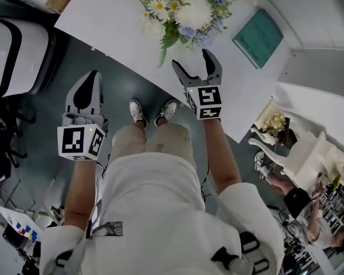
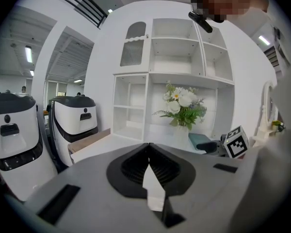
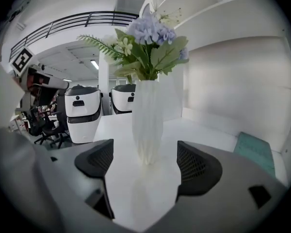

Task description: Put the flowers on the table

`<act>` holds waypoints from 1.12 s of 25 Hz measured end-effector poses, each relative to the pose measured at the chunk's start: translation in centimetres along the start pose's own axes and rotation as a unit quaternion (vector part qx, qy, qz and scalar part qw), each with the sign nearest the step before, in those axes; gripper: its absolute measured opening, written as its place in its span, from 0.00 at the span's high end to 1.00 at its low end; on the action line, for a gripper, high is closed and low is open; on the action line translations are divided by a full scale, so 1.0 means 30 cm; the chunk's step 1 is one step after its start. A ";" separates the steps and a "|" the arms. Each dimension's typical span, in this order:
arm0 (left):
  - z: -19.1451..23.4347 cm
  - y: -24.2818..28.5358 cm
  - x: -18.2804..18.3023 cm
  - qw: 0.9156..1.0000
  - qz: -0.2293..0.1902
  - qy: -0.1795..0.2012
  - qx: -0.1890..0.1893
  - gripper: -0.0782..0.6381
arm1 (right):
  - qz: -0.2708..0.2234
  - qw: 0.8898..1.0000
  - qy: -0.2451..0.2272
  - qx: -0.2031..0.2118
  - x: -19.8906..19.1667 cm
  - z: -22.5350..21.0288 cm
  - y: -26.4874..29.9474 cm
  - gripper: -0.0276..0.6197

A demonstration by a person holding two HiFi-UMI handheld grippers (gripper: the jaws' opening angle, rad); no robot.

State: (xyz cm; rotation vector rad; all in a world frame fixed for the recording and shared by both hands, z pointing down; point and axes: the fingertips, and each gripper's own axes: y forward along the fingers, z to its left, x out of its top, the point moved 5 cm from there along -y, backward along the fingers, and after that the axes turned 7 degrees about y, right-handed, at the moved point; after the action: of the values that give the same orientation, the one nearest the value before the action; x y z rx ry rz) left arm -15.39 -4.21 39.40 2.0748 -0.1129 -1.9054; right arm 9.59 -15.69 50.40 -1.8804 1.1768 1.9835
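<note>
A bunch of white, yellow and pale blue flowers (image 1: 180, 10) stands upright in a ribbed white vase (image 3: 148, 125) on the white table (image 1: 109, 22). My right gripper (image 1: 192, 59) is open over the table's near edge, just short of the flowers. In the right gripper view the vase stands a little beyond the gripper (image 3: 145, 161), in line with the gap and apart from both pads. My left gripper (image 1: 90, 79) hangs shut and empty over the floor, left of the person's feet. The left gripper view shows its jaws (image 2: 148, 166) pressed together and the flowers (image 2: 182, 106) far ahead.
A teal book (image 1: 258, 36) lies on the table right of the flowers. Behind the table stands a white shelf unit (image 2: 169, 81). White machines (image 2: 72, 125) stand left of the table. A seated person (image 1: 292, 199) and a white chair with small flowers (image 1: 273, 122) are at the lower right.
</note>
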 end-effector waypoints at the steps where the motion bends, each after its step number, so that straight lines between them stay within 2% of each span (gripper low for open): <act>1: -0.001 -0.003 0.011 1.000 -0.002 0.000 -0.004 0.87 | 0.001 1.000 0.003 -0.002 0.006 0.011 -0.021 0.31; 8: -0.024 0.015 0.102 0.998 -0.056 0.002 -0.036 0.87 | -0.006 0.999 0.019 -0.028 0.045 0.054 -0.147 0.34; 10: -0.030 0.005 0.130 0.997 -0.067 0.005 -0.039 0.87 | -0.009 0.999 0.022 -0.037 0.046 0.070 -0.189 0.48; 16: -0.019 -0.025 0.176 0.995 -0.087 -0.002 -0.042 0.87 | -0.015 0.998 0.041 -0.053 0.047 0.092 -0.265 0.61; 21: 0.003 -0.052 0.200 0.994 -0.100 0.001 -0.040 0.87 | -0.040 0.995 0.070 -0.064 0.047 0.095 -0.332 0.89; 24: 0.028 -0.067 0.209 0.994 -0.107 0.003 -0.033 0.87 | -0.048 0.992 0.088 -0.077 0.046 0.078 -0.362 0.94; 28: 0.066 -0.086 0.219 0.993 -0.115 0.002 -0.021 0.87 | -0.060 0.988 0.105 -0.093 0.067 0.035 -0.395 0.94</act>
State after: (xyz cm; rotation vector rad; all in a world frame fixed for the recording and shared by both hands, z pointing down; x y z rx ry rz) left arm -17.04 -3.91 32.27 2.1437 0.1740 -2.0131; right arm 15.60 -7.81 43.50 -2.2408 0.9259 1.9284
